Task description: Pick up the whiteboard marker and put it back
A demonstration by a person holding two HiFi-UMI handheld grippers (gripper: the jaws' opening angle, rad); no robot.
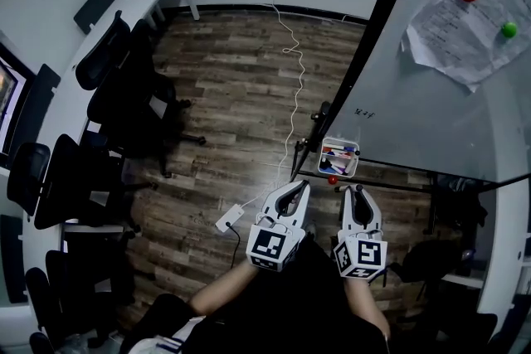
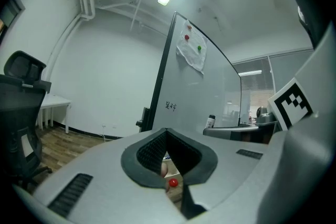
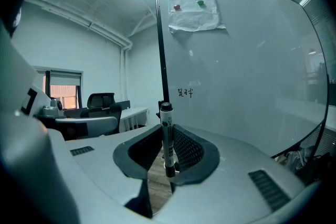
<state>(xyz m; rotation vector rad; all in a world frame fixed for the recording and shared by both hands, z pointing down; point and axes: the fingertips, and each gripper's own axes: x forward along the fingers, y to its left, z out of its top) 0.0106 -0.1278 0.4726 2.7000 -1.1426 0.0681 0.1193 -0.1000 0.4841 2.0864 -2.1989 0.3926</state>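
Observation:
A black whiteboard marker (image 3: pixel 167 136) stands upright between the pads of my right gripper (image 3: pixel 169 150), which is shut on it. In the head view that gripper (image 1: pixel 353 191) points at the lower edge of the whiteboard (image 1: pixel 431 112). A small white basket (image 1: pixel 357 163) with several markers hangs there, with a red ball-shaped magnet (image 1: pixel 332 179) just below it. My left gripper (image 1: pixel 302 186) is beside the right one, its jaws closed together with nothing in them. Through the gap under its tips, the left gripper view shows the red magnet (image 2: pixel 172 183).
Black office chairs (image 1: pixel 124 95) line a long white desk (image 1: pixel 62 108) at the left. A white cable (image 1: pixel 294 87) runs across the wooden floor to a power strip (image 1: pixel 230 218). Papers (image 1: pixel 456 21) are pinned to the whiteboard with coloured magnets.

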